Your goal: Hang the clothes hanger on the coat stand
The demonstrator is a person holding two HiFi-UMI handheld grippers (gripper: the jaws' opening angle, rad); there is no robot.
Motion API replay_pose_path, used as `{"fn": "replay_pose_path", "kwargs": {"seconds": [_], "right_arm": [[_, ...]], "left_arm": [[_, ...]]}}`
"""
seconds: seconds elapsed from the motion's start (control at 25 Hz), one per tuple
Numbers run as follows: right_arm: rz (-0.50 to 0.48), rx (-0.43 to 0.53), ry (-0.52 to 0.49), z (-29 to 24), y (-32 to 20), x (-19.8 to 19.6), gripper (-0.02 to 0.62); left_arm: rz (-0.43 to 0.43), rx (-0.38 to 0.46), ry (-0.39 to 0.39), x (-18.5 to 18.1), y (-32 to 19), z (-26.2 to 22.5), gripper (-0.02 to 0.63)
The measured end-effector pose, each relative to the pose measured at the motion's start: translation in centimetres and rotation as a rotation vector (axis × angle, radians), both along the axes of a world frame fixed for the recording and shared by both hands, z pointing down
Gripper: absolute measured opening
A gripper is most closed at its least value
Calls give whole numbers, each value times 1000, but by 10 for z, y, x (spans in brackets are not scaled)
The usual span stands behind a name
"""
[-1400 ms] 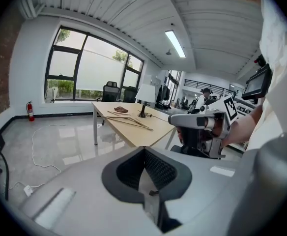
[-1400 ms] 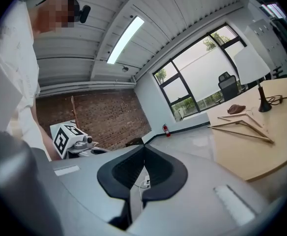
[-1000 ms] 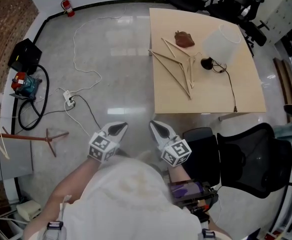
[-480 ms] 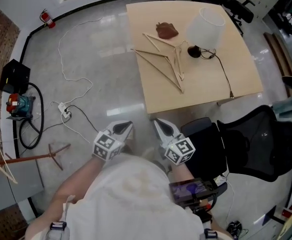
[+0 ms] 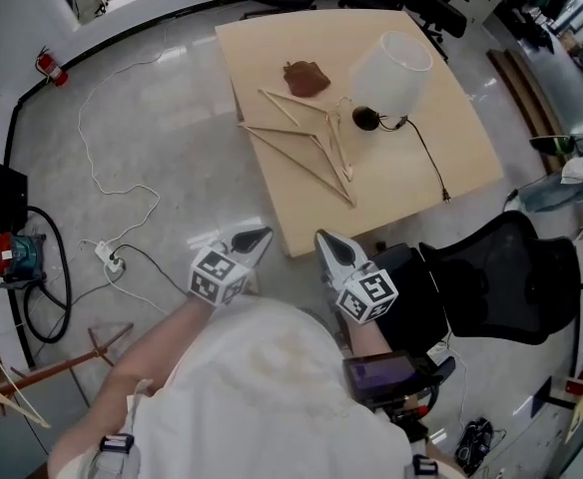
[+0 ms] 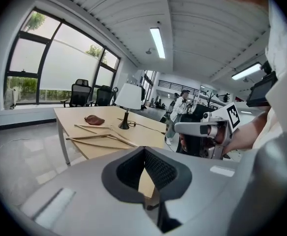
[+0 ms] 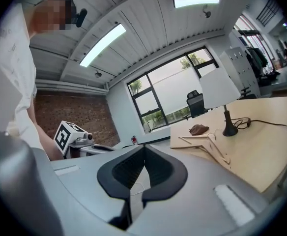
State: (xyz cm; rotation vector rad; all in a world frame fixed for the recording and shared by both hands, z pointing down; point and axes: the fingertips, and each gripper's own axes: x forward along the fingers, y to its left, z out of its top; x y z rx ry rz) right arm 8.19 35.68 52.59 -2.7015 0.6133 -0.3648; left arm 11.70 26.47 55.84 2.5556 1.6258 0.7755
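Note:
Two wooden clothes hangers point(image 5: 306, 140) lie overlapping on the pale table point(image 5: 411, 178); they also show as hangers point(image 6: 101, 136) in the left gripper view and hangers point(image 7: 207, 141) in the right gripper view. The coat stand point(image 5: 72, 365) is at the far lower left, with another hanger point(image 5: 2, 392) on it. My left gripper point(image 5: 257, 236) and right gripper point(image 5: 324, 240) are held side by side over the floor just short of the table's near edge. Both point at the table. The left gripper point(image 6: 144, 149) and the right gripper point(image 7: 144, 159) are shut, with nothing between the pads.
A white-shaded lamp point(image 5: 389, 68) with its cord and a brown pouch point(image 5: 304, 76) share the table. A black office chair point(image 5: 496, 287) stands right of me. Cables and a power strip point(image 5: 107, 257) lie on the floor at left. A person point(image 6: 183, 104) stands far off.
I have moved toward the table: it now sits nearer to both grippers, and the coat stand has slid to the picture's lower left corner. Both grippers stay shut and empty.

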Motion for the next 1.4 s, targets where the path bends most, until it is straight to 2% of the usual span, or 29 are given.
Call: {"fn": "replay_pose_path", "kwargs": {"seconds": [0.32,0.52,0.76,0.92,1.12,1.4], "right_arm": [[102,-41,-7,-4,-9,45,15],[133,-65,-46,0,-3,61,14],[139,-46,-78,15,16,82,14],[119,-33,-86,24,29,98,14],[112,-26,-80,26,59,119,15],[136,-12,-88,35,93,135,14]], "left_arm": [[80,-21,-8,58,-14,-3,2],[104,-28,-38,75,-12,6,2],[143,19,-70,86,6,27,2],[157,70,-52,104,23,37,2],[178,150,14,137,55,48,2],[252,194,54,168,107,50,2]]}}
